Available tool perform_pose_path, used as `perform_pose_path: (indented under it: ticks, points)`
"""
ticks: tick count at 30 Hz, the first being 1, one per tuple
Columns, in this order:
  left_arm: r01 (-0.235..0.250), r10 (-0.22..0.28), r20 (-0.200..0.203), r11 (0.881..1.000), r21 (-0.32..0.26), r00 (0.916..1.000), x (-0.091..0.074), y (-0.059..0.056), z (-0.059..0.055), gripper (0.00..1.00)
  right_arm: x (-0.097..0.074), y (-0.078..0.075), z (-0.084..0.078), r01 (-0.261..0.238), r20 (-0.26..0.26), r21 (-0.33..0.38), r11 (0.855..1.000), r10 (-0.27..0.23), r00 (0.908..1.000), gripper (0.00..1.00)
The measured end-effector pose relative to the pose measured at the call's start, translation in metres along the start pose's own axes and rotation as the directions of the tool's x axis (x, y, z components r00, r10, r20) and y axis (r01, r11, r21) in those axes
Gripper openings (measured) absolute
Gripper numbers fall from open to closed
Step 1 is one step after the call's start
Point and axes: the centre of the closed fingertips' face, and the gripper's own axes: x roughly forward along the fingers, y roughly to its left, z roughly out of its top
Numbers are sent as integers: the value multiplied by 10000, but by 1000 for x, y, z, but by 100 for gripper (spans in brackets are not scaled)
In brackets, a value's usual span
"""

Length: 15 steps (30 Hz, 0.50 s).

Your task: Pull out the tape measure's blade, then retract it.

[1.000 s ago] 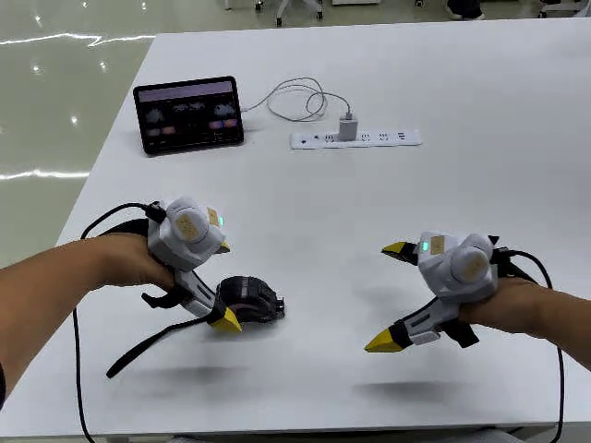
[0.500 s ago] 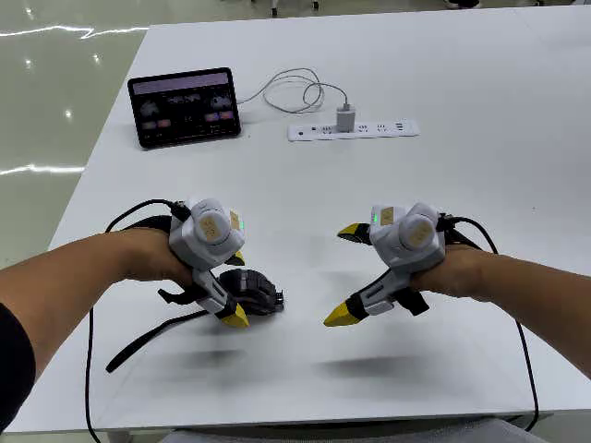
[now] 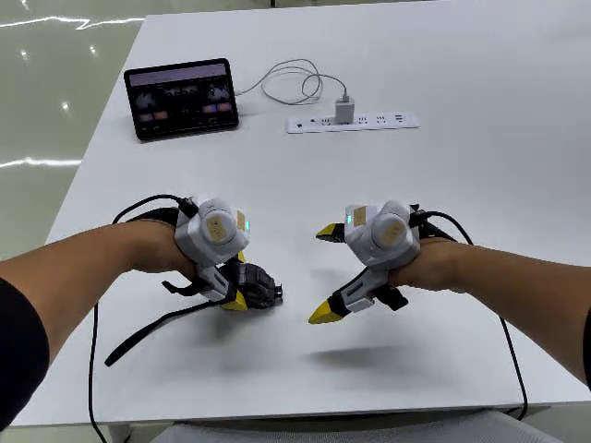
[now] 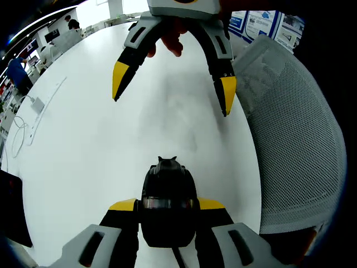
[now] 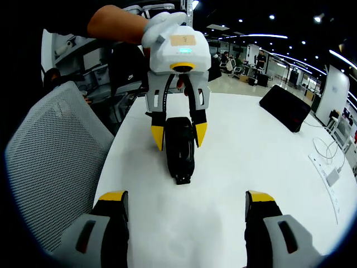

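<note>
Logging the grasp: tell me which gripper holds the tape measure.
The left gripper: shut on the tape measure, while the right gripper hangs open, holding nothing.

Open-plan office or lab, white worktable, mesh office chair, tablet, power strip, glossy floor, ceiling lights.

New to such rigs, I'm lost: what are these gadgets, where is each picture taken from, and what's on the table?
A person, not a robot, holds two handheld two-jaw grippers. One picture comes from a headset camera looking down; the two round ones come from cameras on the grippers. The left gripper clamps a black tape measure on the white table; the right gripper is open and empty. Farther back lie a tablet and a power strip with a charger.
</note>
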Motion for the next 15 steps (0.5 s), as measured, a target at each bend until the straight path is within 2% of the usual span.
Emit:
perform_pose_path:
  ticks: [3,12,15]
  points:
    - [63,-57,-121,9984,558,9999,1,-2,-1,35,3,-1,4,70,73,-115,9999,-69,9999,78]
    - [128,-114,-342,9990,437,9994,3,0,-3,35,20,0,14,-187,179,-64,9998,189,9997,70]
    - [112,-98,-423,9993,349,9991,3,0,-3,34,25,2,17,-336,217,-165,9993,339,9992,64]
